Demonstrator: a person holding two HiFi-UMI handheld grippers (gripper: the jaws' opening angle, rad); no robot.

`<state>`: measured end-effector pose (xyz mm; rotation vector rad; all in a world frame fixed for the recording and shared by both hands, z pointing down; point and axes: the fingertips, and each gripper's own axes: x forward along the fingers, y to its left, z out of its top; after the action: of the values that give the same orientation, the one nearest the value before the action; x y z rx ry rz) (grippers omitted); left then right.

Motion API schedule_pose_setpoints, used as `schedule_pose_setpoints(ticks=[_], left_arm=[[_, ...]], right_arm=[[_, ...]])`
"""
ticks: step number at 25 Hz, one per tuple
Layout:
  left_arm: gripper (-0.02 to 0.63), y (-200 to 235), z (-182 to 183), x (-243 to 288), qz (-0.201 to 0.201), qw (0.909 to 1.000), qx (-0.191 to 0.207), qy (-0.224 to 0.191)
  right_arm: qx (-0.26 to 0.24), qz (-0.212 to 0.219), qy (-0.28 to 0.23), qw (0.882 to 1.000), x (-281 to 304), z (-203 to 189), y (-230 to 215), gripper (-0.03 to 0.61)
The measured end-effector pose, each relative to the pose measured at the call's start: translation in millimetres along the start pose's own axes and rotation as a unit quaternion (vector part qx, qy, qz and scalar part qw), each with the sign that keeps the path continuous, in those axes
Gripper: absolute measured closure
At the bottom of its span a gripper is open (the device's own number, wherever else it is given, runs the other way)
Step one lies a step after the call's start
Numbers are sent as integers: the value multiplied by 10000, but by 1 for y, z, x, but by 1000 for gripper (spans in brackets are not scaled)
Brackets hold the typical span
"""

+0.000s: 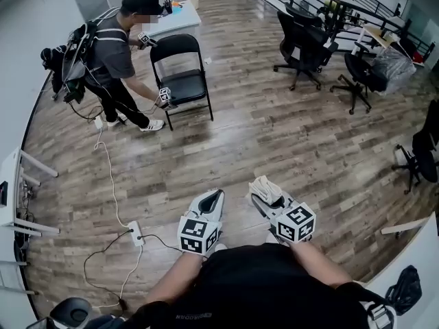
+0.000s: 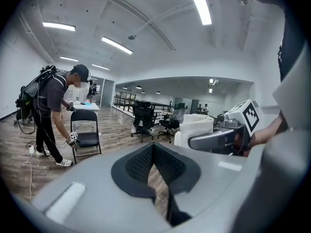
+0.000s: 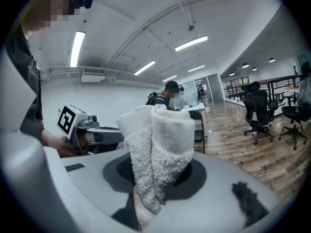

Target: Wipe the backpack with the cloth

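My right gripper [image 1: 269,196] is shut on a folded white terry cloth [image 1: 265,188], held low in front of me above the wooden floor. In the right gripper view the cloth [image 3: 158,135] stands up between the jaws. My left gripper [image 1: 209,204] hangs just left of it, shut with nothing in it; its black pads [image 2: 141,164] meet in a point. A dark backpack [image 1: 68,64] is on the back of another person [image 1: 113,57], who bends over a chair at the far left, well away from both grippers.
A black folding chair [image 1: 180,81] stands by that person, with a white table [image 1: 175,20] behind it. Office chairs [image 1: 302,43] cluster at the far right near a railing. A power strip [image 1: 135,233] and loose cables lie on the floor left of my grippers.
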<state>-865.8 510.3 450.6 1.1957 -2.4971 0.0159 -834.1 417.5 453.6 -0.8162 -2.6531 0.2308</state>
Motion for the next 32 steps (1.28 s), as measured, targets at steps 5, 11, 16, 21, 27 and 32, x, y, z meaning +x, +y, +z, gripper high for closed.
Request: schedule_pose_setpoints(ticks=[5,11,16,21,27,32], left_arm=[[607,-2,-3,-8,-147,9999,49,48],[607,-5,-11,-17,-301,9994,127,104],[607,1,-12,-26,-380,9990,194,95],[607,-2,-15,-30,-489,9985,244,65],[607,-26,-25,-31,-828,9960,306,144],[607,-49,-28,-26,-1070,9934,378,191]], right_arm=[[48,-102,-7,9999,-2,-4,12,469],[119,-316,-30,9994,-11,-14,21,469],[170,-679,-153,9974,-25,-13,19,469],[193,-905,-280,9953,-37,-14,23,469],[350,-1120,-292,9927,-55,-29,33,469],[459,-1273,-345,9902,-72,-37,33,469]])
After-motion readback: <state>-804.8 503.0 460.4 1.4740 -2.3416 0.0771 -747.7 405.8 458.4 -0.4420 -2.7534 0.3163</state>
